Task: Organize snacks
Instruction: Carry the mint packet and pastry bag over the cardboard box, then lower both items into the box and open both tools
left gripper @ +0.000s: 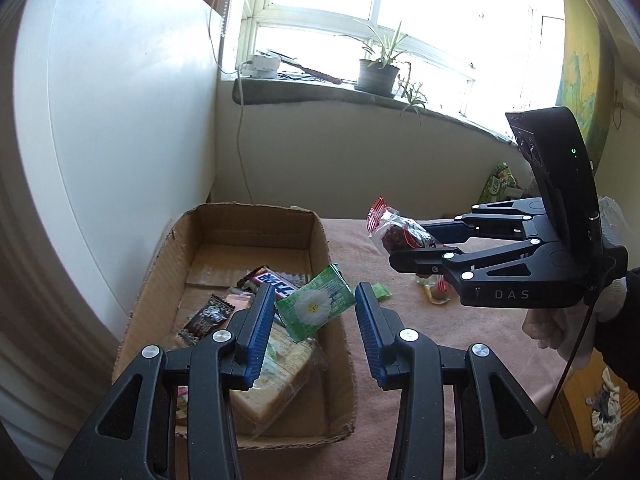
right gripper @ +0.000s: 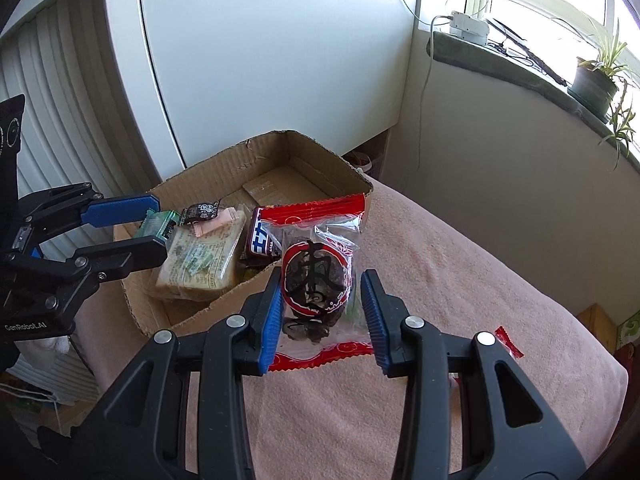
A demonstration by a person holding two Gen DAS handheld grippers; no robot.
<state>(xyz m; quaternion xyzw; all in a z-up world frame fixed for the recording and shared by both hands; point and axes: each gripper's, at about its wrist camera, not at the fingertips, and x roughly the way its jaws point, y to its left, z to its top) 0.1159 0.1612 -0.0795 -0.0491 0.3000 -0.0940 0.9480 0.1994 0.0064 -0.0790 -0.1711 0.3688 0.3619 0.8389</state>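
My left gripper (left gripper: 314,288) is shut on a green packet with a white daisy (left gripper: 320,304), pinched by its edges above the open cardboard box (left gripper: 340,352). In the right wrist view that gripper (right gripper: 160,224) holds the green packet (right gripper: 158,226) over the box's left part (right gripper: 200,304). My right gripper (right gripper: 322,274) is shut on a clear red-edged packet of dark dried fruit (right gripper: 316,276), near the box's right wall. From the left wrist camera the right gripper (left gripper: 408,242) and its packet (left gripper: 394,228) hover above the table. A wrapped cake (right gripper: 200,260), a chocolate bar (right gripper: 260,240) and small sweets lie in the box.
A pink cloth (right gripper: 440,280) covers the table. On it lie a small green sweet (left gripper: 380,290), another wrapper (left gripper: 434,292) and a red wrapper (right gripper: 508,342). A green bag (left gripper: 500,182) stands by the wall. A white cabinet (right gripper: 260,60) rises behind the box, and potted plants (left gripper: 378,76) stand on the sill.
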